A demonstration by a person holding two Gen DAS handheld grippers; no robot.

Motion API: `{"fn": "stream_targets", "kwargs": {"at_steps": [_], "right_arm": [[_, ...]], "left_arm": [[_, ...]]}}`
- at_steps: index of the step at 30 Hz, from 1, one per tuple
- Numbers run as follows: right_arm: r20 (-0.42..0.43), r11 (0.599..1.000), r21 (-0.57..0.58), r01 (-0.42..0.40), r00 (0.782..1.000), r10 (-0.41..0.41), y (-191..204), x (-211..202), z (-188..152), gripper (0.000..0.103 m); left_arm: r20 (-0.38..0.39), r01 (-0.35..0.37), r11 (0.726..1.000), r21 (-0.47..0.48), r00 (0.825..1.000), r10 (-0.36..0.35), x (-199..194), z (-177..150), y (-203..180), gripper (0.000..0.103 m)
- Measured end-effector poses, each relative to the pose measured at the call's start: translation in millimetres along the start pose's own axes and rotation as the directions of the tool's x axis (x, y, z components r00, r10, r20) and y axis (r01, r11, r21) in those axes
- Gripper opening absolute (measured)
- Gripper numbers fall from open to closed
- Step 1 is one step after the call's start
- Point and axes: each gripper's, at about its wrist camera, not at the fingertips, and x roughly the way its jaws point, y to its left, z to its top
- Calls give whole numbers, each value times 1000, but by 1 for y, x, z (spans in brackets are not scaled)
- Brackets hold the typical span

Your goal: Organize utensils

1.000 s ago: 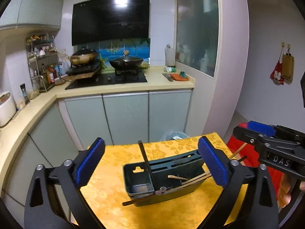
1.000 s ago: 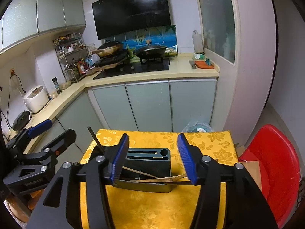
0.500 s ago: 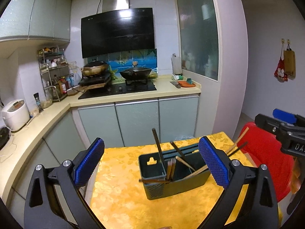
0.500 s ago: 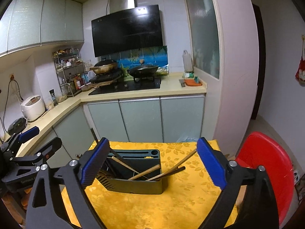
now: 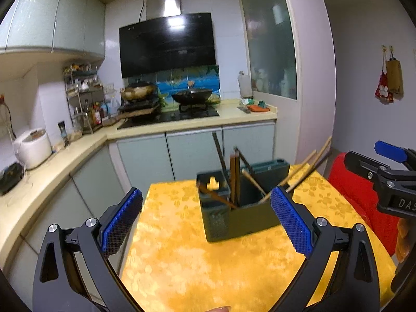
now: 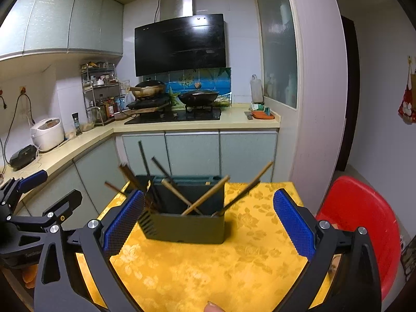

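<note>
**Holder upright, both tongs off it**

Your dark green rectangular plastic utensil holder (image 6: 187, 215) now stands upright at centre frame on the bench under its yellow floral cloth (image 6: 208, 273). A second ago it lay tipped over, with the sticks spilling along its side. Now the wooden and dark chopsticks (image 6: 205, 197) stand inside it, fanned out at loose angles, some leaning well over the rim toward the right.

Your left tongs (image 5: 205, 223) are spread wide and hold nothing; the holder sits between and beyond the blue pads, apart from both. Your right tongs (image 6: 208, 223) are equally wide and empty, and they have drawn back from the holder compared with a second ago.

Righting the holder looks like the main step done. What remains, judging by the crossed sticks, is tidying: the chopsticks are mixed across compartments rather than grouped. The ones leaning far right could tip out if you nudge the holder, so approach from above.
</note>
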Motion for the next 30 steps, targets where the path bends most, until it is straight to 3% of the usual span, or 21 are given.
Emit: {"fn": "stream_targets", "kwargs": {"at_steps": [8, 20, 30], "right_arm": [[10, 1000, 11, -11, 1000, 11, 7, -22, -32, 96], [-2, 1000, -9, 10, 1000, -10, 22, -39, -83, 96], [-10, 1000, 7, 11, 1000, -11, 24, -38, -100, 96]], "left_arm": [[3, -37, 998, -43, 999, 37, -19, -32, 10, 96], [-32, -29, 998, -63, 999, 27, -31, -84, 7, 96], [-2, -49, 997, -61, 999, 49, -42, -93, 6, 96]]}}
